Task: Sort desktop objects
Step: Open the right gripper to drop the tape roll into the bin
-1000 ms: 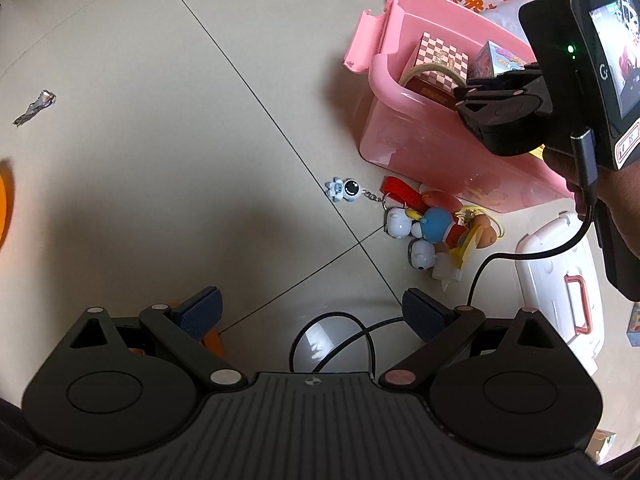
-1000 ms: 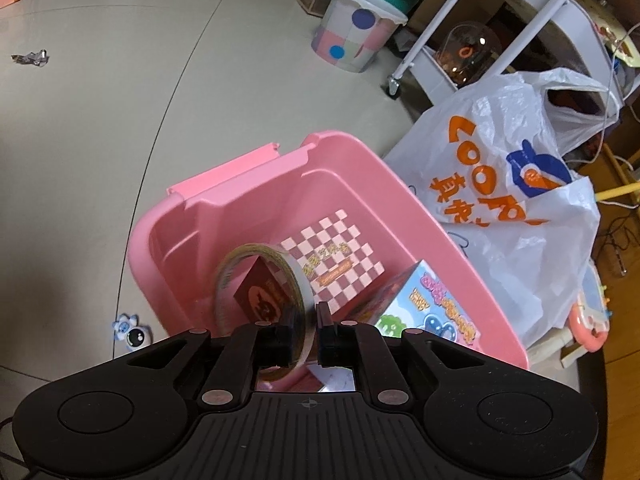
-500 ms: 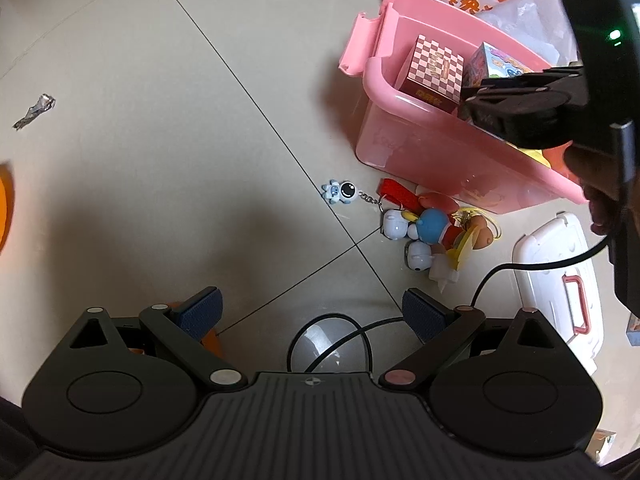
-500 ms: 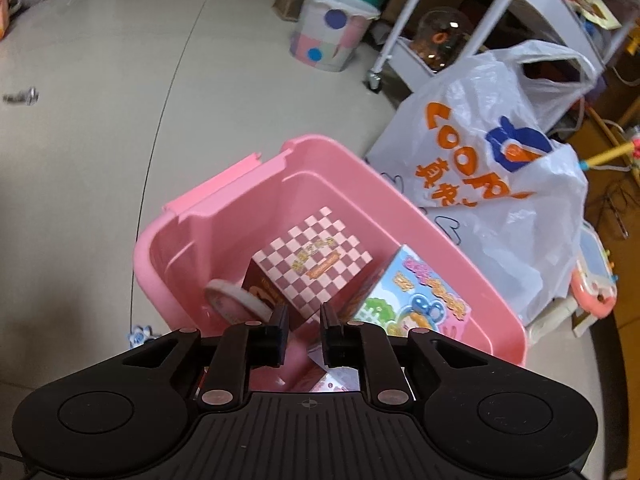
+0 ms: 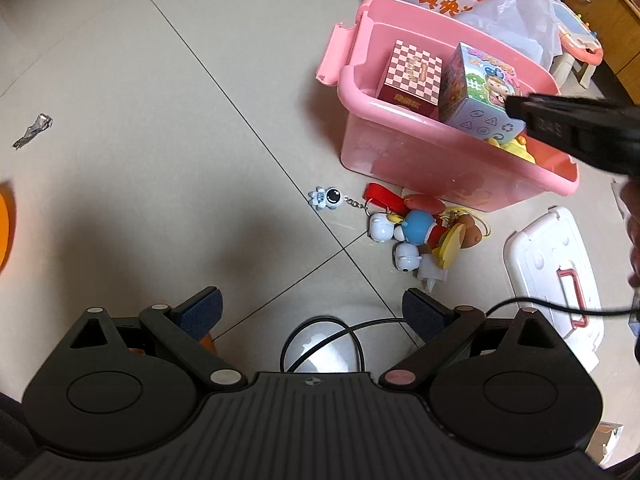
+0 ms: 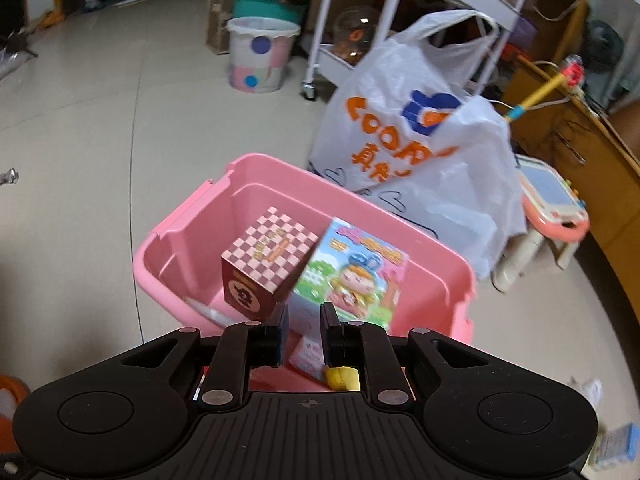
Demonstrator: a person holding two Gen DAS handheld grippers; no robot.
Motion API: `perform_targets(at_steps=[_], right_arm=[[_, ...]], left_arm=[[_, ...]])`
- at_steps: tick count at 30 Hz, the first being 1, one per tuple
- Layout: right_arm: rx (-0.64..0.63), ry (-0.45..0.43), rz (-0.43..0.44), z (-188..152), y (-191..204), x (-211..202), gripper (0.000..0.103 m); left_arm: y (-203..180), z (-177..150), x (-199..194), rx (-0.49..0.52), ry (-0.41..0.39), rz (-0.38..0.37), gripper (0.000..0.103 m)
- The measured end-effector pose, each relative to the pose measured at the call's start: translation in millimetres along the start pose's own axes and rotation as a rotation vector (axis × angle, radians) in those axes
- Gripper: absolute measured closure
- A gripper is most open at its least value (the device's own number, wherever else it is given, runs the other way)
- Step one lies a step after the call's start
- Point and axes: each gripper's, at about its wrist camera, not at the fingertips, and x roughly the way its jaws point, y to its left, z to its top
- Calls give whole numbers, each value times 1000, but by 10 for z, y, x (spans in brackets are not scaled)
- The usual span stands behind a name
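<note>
My right hand-held gripper (image 6: 304, 330) hovers over the pink bin (image 6: 180, 236), fingers slightly parted, empty. My left hand-held gripper (image 5: 312, 312) gapes wide over the floor; the toy keychains (image 5: 408, 232) at one o'clock look like my next pick.

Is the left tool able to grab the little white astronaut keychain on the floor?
Probably yes. The left tool is open, and the little white astronaut keychain lies on bare floor ahead of it, beside the toy pile, with nothing in between.

Beige tiled floor (image 5: 120, 120), white wheeled rack (image 6: 384, 20) behind.
</note>
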Motion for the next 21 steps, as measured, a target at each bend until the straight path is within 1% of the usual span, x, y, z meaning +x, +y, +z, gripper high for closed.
perform_targets(at_steps=[5,12,21], right_arm=[[61,-11,-16,-141,-70,-274,89],[84,-31,-39,-314,-59,-661,87],[158,-34,-66,-564,-100,-956,85]], left_arm=[[-26,-22,-32,4,-9,3,4],[-84,-67,-173,29,-37,-7,4],[-85,-110,-256,31,-52,5,4]])
